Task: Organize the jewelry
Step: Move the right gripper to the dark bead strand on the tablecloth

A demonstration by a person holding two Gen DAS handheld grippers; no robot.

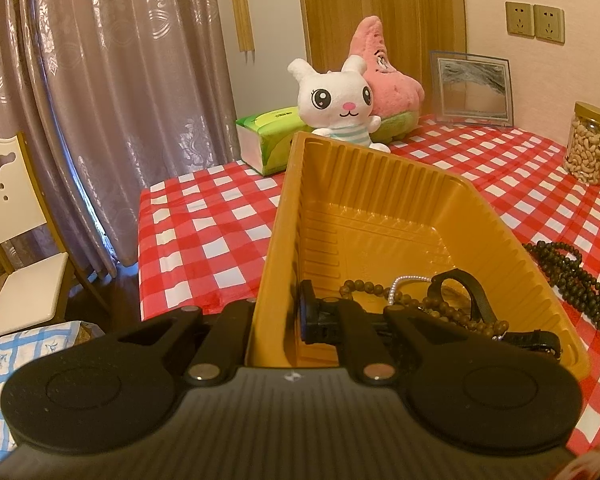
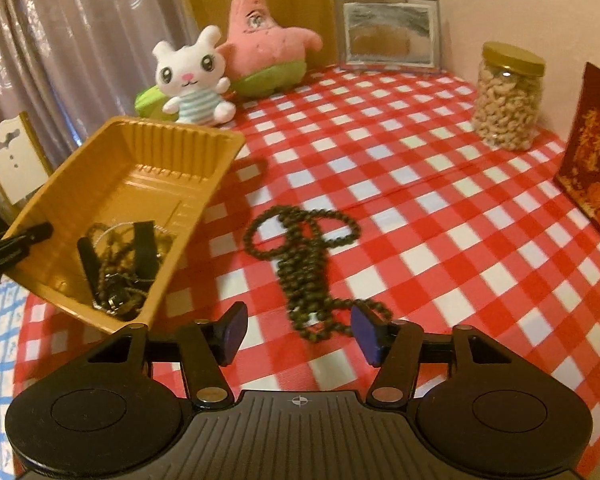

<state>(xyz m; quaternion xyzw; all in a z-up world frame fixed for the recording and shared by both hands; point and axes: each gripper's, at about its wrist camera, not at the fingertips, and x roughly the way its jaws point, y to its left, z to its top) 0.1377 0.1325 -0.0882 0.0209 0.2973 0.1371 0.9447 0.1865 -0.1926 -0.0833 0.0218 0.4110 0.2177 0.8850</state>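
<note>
My left gripper is shut on the left wall of a yellow plastic tray and holds it tilted above the table. It also shows in the right wrist view. Inside the tray lie a brown bead bracelet, a thin silver chain and a black strap, piled at the low end. A long dark bead necklace lies on the checked cloth, its edge visible in the left wrist view. My right gripper is open, its fingers either side of the necklace's near end.
On the red-and-white checked table stand a white rabbit plush, a pink star plush, a green tissue box, a picture frame, a jar of cashews and a red box. A white chair stands left.
</note>
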